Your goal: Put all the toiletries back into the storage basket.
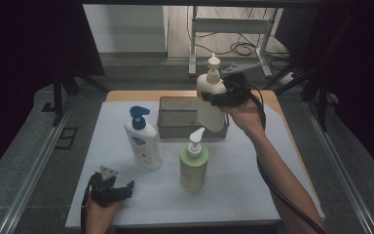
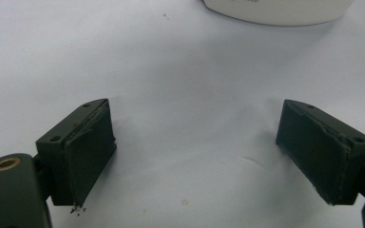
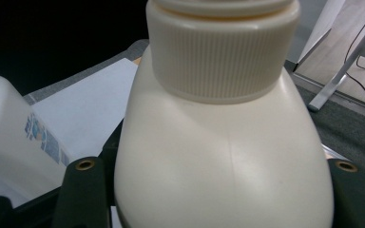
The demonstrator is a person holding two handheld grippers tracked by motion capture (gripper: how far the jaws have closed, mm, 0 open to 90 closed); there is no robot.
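Observation:
My right gripper [image 1: 214, 96] is shut on a cream pump bottle [image 1: 210, 100], held in the air above the grey wire basket [image 1: 175, 127] at the back of the mat. In the right gripper view the cream pump bottle [image 3: 223, 152] sits between the jaws, gripped at its shoulder below the ribbed cap. A white bottle with a blue pump [image 1: 142, 139] stands left of centre, and a green pump bottle [image 1: 194, 163] stands in the middle. Near the front left edge my left gripper [image 1: 121, 187] rests open; its fingers [image 2: 88, 152] hover over bare mat.
A white mat [image 1: 253, 185] covers the wooden table. The base of the white bottle [image 2: 275, 9] shows just ahead of my left gripper. Beyond the table stand a metal frame [image 1: 229, 29] and floor cables. Dark curtains flank both sides.

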